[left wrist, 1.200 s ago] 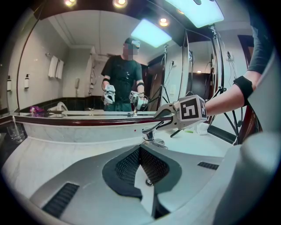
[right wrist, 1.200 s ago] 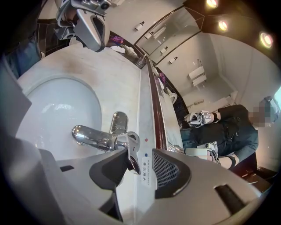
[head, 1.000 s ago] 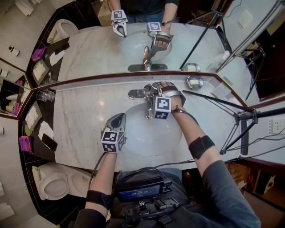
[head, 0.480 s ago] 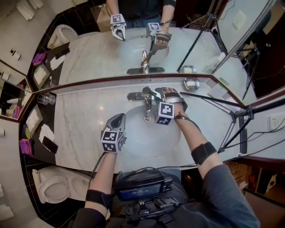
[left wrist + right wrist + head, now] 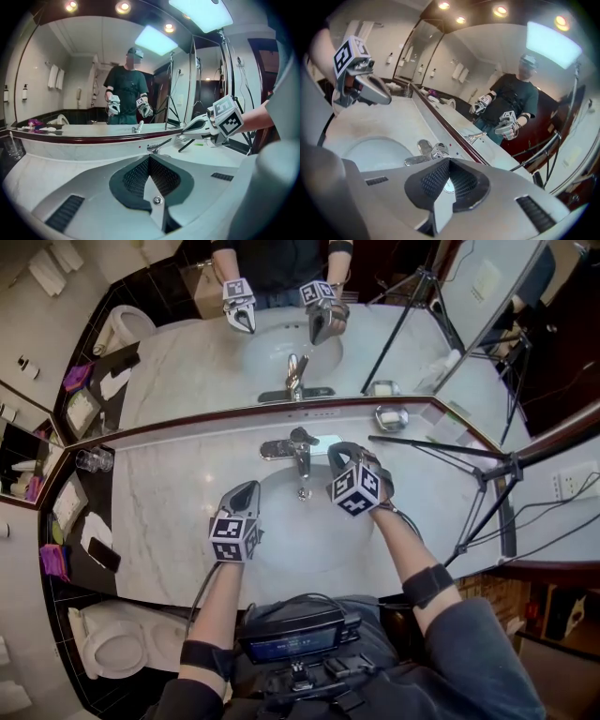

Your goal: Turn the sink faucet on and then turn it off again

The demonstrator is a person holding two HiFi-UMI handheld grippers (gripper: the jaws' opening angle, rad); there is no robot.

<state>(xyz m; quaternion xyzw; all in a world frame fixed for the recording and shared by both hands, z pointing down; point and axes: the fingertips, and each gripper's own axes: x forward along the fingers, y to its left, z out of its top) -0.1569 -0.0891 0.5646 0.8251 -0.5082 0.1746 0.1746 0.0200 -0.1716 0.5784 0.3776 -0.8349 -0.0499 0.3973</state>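
**A:** One broad white marble counter [image 5: 178,493] fills the head view. The oval white sink basin [image 5: 300,535] is sunk into it, and the chrome lever faucet [image 5: 298,448] stands at the basin's far rim, under the mirror. What is different?

**B:** The right tongs [image 5: 335,454]. A second ago they stood open right at the faucet's lever. Now they sit drawn back toward the person and rolled over. Their jaws have just been closing with nothing between them, so they are closed and empty.

**A:** So the lever is released?

**B:** I read it that way: one turn of the handle looks finished. Whether it was the on or the off I can't say, since no stream shows at the spout in any view.

**A:** And the left tongs [image 5: 247,486]?

**B:** Closed on nothing too, hovering over the basin's near left rim, where they were a second ago.

**A:** Where does the faucet lie from each?

**B:** In the head view it is just beyond the right tongs' tips and to their left, near but not touching. From the left tongs it sits across the basin, ahead and to the right, well apart.
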